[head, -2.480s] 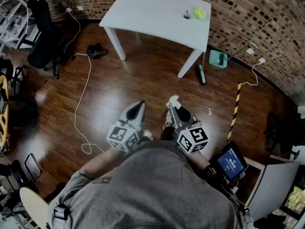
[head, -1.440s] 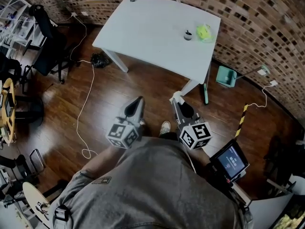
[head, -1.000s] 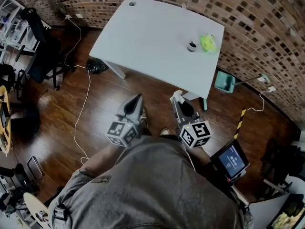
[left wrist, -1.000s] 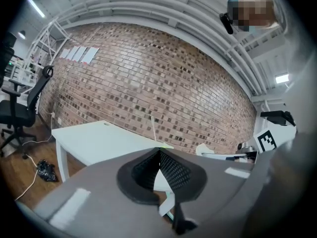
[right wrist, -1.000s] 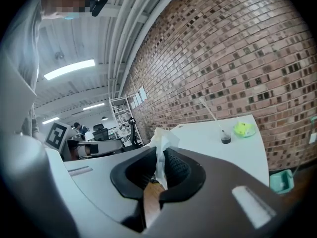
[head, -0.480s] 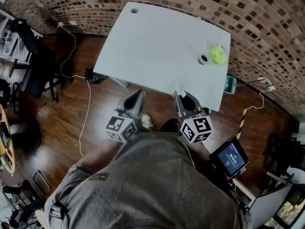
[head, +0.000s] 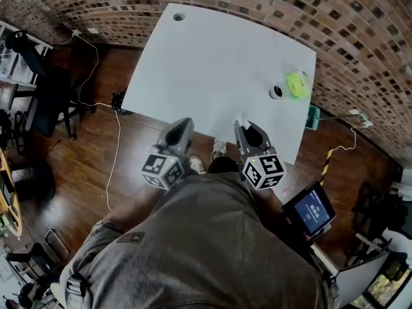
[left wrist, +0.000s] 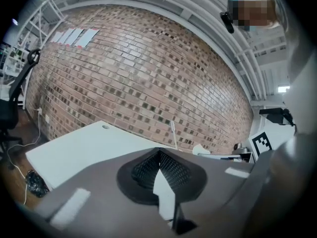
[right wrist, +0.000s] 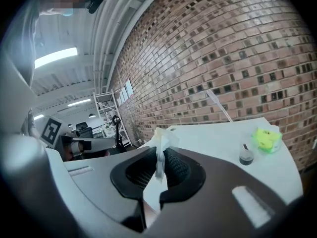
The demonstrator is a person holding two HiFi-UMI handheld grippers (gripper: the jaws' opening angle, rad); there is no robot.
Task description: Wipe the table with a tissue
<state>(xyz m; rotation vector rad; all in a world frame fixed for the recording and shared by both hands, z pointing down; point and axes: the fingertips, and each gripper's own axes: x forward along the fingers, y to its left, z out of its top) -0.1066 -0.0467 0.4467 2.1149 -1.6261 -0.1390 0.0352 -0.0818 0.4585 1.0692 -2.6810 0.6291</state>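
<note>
The white table stands against a brick wall, and both grippers hang at its near edge. My right gripper is shut on a white tissue whose crumpled end sticks up past the tips. In the right gripper view the tissue is pinched between the ribbed pads of that gripper, with the table ahead. My left gripper is beside it, shut with nothing held. In the left gripper view its tips meet and the table lies beyond.
A small dark cap and a yellow-green object sit at the table's right end, also seen as cap and object. An office chair, a floor cable, a teal dustpan and a small screen surround me.
The person has walked up to the table, which has come much nearer. Both grippers now reach its near edge. The tissue has stayed in the right gripper.
</note>
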